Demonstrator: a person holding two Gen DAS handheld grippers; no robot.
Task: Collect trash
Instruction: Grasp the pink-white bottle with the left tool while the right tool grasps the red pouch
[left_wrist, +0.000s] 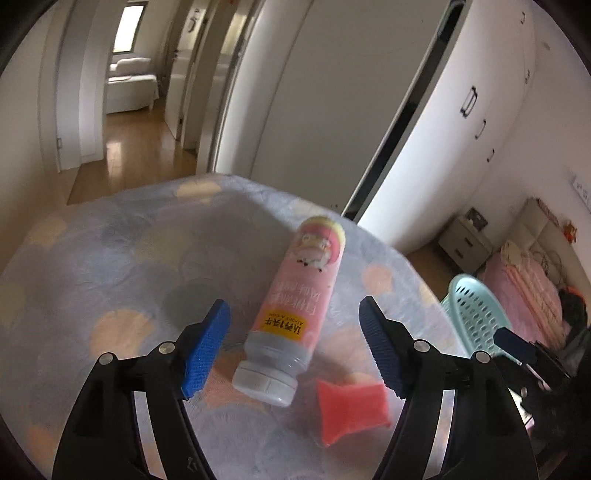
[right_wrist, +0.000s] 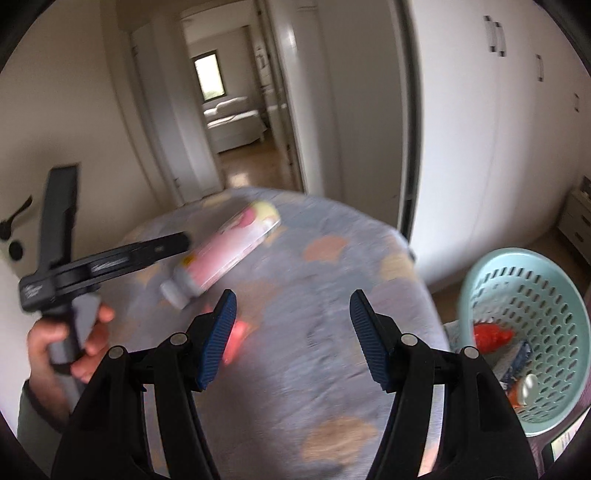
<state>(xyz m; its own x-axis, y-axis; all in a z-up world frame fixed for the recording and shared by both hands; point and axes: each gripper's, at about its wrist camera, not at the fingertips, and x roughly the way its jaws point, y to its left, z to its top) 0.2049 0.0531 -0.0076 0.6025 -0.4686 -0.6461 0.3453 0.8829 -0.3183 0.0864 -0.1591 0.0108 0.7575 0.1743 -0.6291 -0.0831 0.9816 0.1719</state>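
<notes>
Left hand-held gripper (left_wrist: 293, 349) above yellow-labelled bottle (left_wrist: 295, 306)

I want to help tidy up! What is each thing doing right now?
Left gripper: open, empty.
Right gripper: open, empty.
Pink bottle: lying down, capped.
Red wrapper: on the cloth, beside the bottle.
Teal basket: holds some trash.

Bottle (left_wrist: 295, 306) lies on bed (left_wrist: 110, 258); basket (right_wrist: 535, 332) stands right.

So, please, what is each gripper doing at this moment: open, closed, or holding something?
Left gripper: open, holding nothing; the pink bottle lies between its fingers.
Right gripper: open, holding nothing.
</notes>
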